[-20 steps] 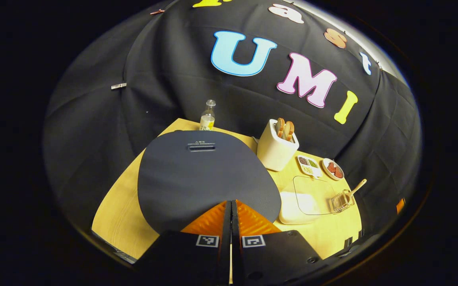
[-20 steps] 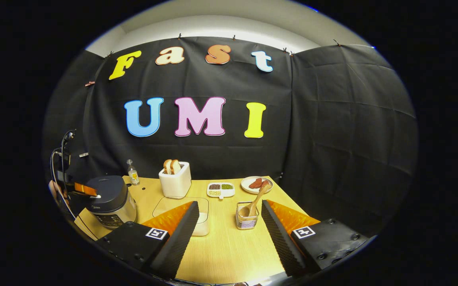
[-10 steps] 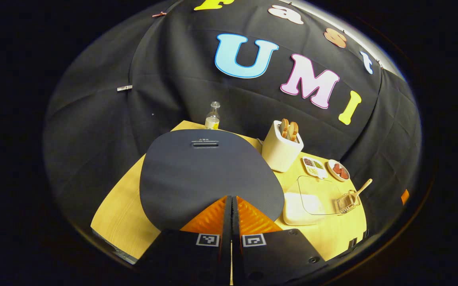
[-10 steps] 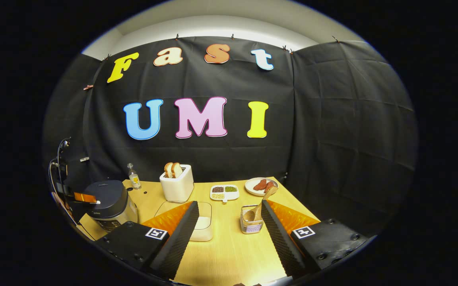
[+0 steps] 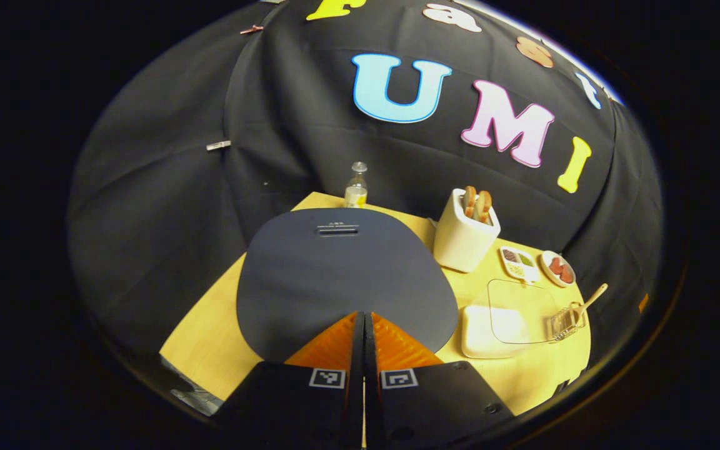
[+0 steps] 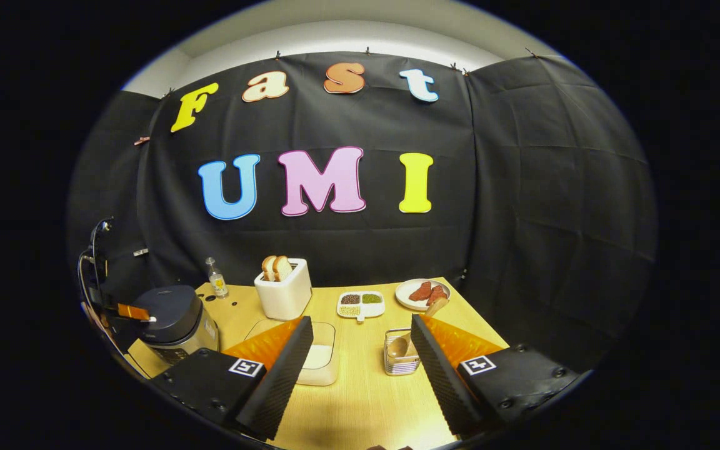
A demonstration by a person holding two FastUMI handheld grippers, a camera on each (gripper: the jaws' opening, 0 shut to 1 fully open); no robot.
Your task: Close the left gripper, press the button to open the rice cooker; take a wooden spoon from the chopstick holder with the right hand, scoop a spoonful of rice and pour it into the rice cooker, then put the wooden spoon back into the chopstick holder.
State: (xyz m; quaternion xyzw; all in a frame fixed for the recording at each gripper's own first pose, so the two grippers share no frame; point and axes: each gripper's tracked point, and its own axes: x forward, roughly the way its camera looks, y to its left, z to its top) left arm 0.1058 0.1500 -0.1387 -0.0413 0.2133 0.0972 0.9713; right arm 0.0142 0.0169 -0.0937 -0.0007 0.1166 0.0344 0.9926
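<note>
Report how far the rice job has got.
Done: the left gripper is shut. In hand: it sits at the front edge of the rice cooker, whose lid is down. Left: the right gripper is open and empty, aimed at the wooden spoon in the chopstick holder; scooping from the rice container, pouring and returning the spoon remain.

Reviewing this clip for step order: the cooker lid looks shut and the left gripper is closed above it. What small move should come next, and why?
Probably lower the left gripper onto the rice cooker's release button. Its fingers are together over the lid's near edge, and the lid is down. Meanwhile the right gripper is open, with the wooden spoon in the chopstick holder ahead.
</note>
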